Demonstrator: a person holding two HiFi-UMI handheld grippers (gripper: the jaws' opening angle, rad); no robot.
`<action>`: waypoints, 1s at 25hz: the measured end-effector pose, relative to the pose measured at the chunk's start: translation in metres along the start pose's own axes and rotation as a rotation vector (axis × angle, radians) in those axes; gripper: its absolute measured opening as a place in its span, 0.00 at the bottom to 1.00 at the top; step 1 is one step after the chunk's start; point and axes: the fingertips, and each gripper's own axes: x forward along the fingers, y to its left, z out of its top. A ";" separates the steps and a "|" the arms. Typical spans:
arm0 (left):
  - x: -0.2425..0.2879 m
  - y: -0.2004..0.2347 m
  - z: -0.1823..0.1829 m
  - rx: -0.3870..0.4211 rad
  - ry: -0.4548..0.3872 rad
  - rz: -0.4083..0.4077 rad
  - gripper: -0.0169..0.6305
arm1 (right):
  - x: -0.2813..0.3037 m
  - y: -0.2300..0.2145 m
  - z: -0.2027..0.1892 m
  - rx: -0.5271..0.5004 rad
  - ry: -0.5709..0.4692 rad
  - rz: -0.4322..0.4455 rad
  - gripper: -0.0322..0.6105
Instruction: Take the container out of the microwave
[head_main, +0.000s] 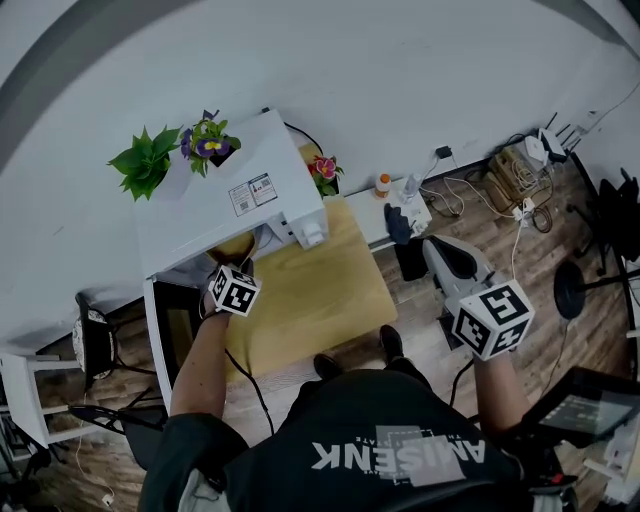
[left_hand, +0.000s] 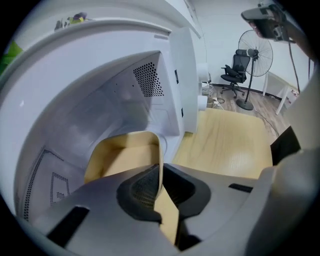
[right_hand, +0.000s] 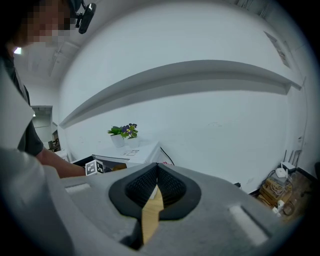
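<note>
A tan, thin-walled container sits inside the white microwave, whose door hangs open toward me. My left gripper reaches into the opening and is shut on the container's near rim, the wall pinched between the dark pads. In the head view the container shows just past the left gripper. My right gripper is held off to the right above the floor, away from the microwave. In its own view the right gripper is shut with nothing between the pads.
The microwave stands on a wooden table. Potted plants and purple flowers sit on its top; a pink flower pot stands behind. A fan and office chair stand beyond. Cables lie at right.
</note>
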 end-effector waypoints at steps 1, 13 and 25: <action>-0.005 -0.003 0.001 -0.008 -0.001 0.000 0.05 | 0.001 0.000 0.002 -0.004 -0.003 0.018 0.06; -0.068 -0.053 -0.001 -0.084 -0.004 -0.021 0.05 | 0.020 -0.011 0.022 -0.062 -0.020 0.204 0.06; -0.143 -0.101 0.020 -0.173 -0.059 -0.009 0.05 | 0.038 0.005 0.034 -0.112 -0.018 0.406 0.06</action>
